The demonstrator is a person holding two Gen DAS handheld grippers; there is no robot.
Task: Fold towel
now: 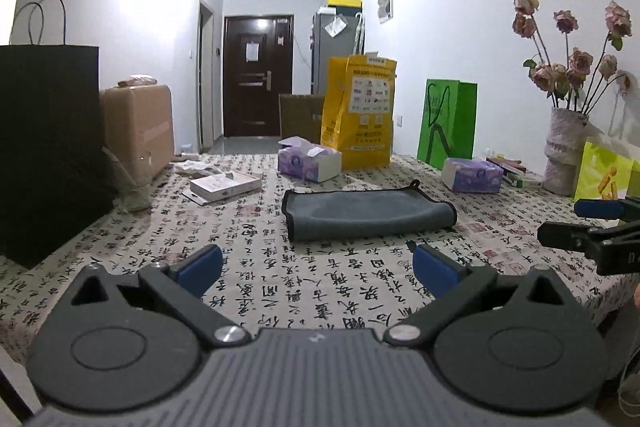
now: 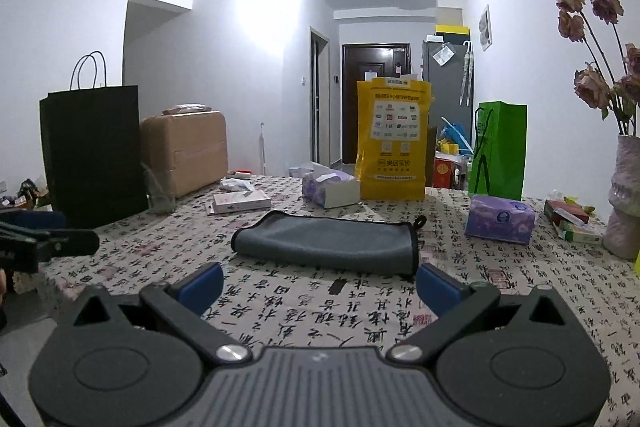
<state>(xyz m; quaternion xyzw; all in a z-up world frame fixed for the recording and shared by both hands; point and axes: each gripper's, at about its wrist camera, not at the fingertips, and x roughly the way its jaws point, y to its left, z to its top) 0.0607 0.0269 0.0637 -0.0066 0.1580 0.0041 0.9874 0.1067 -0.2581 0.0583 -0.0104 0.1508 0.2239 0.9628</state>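
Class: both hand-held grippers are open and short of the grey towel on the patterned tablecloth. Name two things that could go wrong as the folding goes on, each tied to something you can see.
1. The towel lies directly on a loose tablecloth; the right hand-held gripper or left hand-held gripper might pinch both layers.
2. The tissue box sits near the towel's looped end and could get knocked by a wide fold.

left gripper | right gripper — black links, blue pads, silver screws
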